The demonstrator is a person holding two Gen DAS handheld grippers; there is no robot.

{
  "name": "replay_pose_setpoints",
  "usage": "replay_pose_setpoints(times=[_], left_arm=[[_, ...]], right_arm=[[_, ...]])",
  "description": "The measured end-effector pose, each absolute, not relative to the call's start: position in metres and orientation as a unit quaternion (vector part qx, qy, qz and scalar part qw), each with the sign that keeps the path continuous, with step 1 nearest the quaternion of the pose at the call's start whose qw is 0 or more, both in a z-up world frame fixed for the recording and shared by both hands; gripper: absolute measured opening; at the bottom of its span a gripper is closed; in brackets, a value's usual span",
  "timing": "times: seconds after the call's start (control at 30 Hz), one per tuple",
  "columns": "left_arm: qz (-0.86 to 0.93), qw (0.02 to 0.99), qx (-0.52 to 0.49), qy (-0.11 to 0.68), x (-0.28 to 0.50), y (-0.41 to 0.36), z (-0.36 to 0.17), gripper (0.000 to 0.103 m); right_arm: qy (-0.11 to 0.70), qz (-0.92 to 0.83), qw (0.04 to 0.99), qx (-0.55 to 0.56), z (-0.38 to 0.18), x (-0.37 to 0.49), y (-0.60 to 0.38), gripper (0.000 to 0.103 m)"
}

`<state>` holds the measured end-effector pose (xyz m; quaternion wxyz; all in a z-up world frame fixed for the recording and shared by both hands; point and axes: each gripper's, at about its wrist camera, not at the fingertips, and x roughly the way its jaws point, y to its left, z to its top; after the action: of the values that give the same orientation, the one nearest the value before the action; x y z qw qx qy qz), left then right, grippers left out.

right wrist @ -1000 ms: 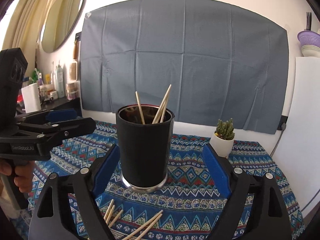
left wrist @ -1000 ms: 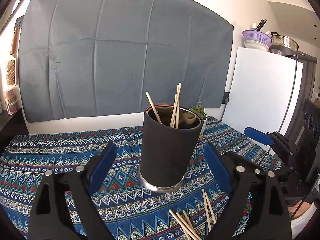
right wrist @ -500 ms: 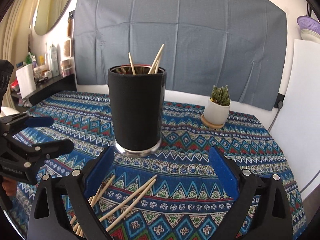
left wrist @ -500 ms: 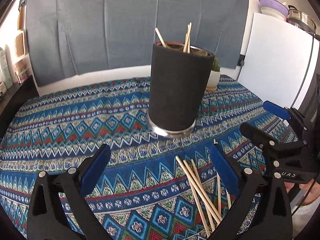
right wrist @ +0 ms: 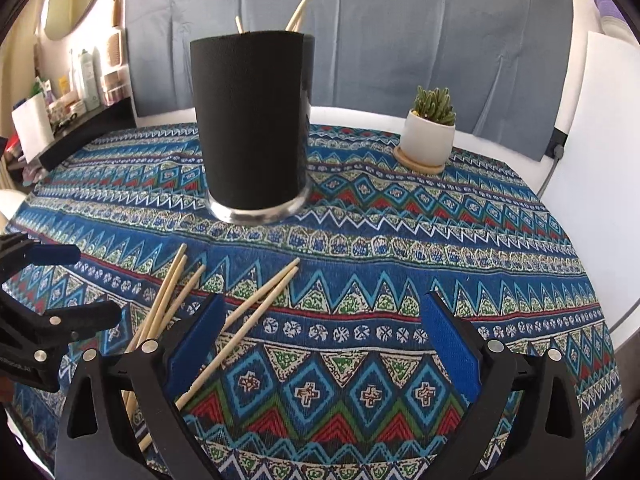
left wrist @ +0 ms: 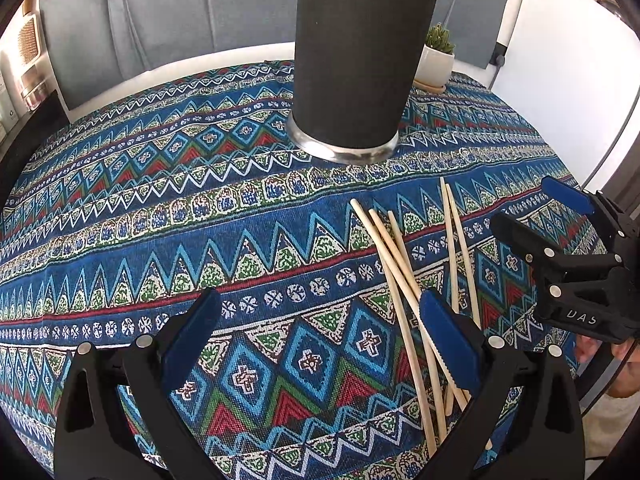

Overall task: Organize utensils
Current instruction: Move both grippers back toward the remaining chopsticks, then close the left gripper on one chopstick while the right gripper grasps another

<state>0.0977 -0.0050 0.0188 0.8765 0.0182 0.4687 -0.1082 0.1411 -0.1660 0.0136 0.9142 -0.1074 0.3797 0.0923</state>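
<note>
A tall black cylindrical holder [left wrist: 360, 60] with a metal base stands on the patterned tablecloth [left wrist: 200, 240]; in the right wrist view the holder [right wrist: 252, 120] has a few chopstick tips [right wrist: 298, 12] poking out of it. Several loose wooden chopsticks [left wrist: 400, 268] lie on the cloth in front of it. My left gripper [left wrist: 320, 312] is open and empty above the cloth, its right finger over the loose chopsticks. My right gripper [right wrist: 324, 308] is open and empty too, the loose chopsticks [right wrist: 264, 304] passing under its left finger. Each gripper shows in the other's view: right gripper [left wrist: 528, 208], left gripper [right wrist: 88, 282].
A small cactus in a white pot [right wrist: 430, 136] stands on a wooden coaster behind and right of the holder. A white panel [left wrist: 560, 80] borders the table's right side. A dark shelf with bottles [right wrist: 80, 88] lies at the far left. A grey cloth [right wrist: 400, 20] hangs on the wall.
Both grippers have sunk and tipped down toward the table. The holder has slid up in both views, and the loose chopsticks now lie at the fingers. Both jaws stand slightly wider.
</note>
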Motion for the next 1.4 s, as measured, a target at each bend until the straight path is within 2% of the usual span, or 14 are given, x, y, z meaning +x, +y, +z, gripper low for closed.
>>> replay_pose_setpoints(times=[0.37, 0.8, 1.4], left_arm=[[-0.113, 0.863, 0.035, 0.491, 0.106, -0.013, 0.002, 0.097], [-0.112, 0.874, 0.067, 0.468, 0.104, -0.018, -0.003, 0.098], [-0.138, 0.878, 0.08, 0.452, 0.093, -0.007, -0.001, 0.098]], right_arm=[[0.42, 0.092, 0.898, -0.096, -0.002, 0.148, -0.166, 0.093], [0.47, 0.103, 0.872, -0.092, -0.018, 0.159, -0.159, 0.095], [0.474, 0.108, 0.87, -0.081, -0.019, 0.162, -0.163, 0.097]])
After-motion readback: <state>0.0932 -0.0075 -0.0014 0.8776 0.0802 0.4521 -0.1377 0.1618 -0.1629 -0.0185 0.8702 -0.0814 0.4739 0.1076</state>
